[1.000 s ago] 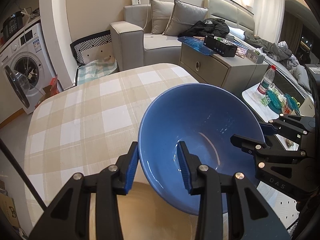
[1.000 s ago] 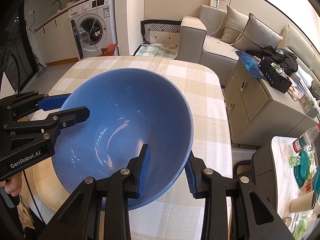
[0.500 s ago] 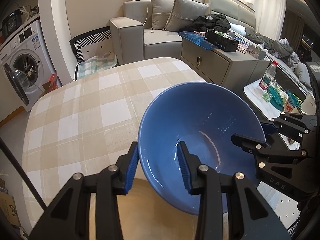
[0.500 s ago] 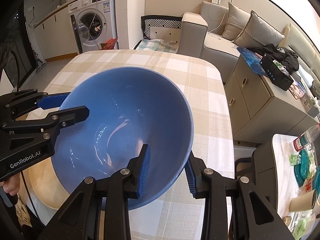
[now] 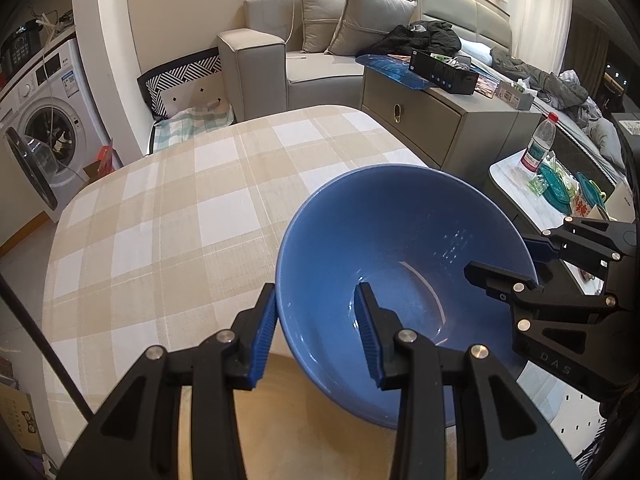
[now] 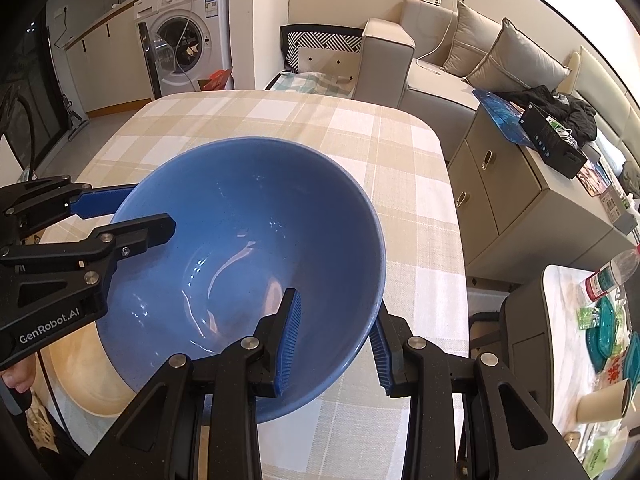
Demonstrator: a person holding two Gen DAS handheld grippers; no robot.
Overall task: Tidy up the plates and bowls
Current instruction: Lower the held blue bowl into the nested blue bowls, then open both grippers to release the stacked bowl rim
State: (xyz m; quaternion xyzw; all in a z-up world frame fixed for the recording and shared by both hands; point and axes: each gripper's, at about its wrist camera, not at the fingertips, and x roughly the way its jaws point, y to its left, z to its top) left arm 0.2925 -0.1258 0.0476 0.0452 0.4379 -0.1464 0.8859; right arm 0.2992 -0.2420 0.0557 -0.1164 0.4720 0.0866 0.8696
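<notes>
I see the blue bowl (image 5: 404, 280) sitting lower against the table (image 5: 180, 208), whose far edge now shows closer.

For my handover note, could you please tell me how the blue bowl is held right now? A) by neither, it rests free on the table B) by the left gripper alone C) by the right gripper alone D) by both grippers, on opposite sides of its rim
D: the left gripper and the right gripper each clamp the blue bowl with one jaw inside the rim and one outside.

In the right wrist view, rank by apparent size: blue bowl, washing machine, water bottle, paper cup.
1. blue bowl, though nearness to the camera inflates it
2. washing machine
3. water bottle and paper cup: too alike to rank
</notes>
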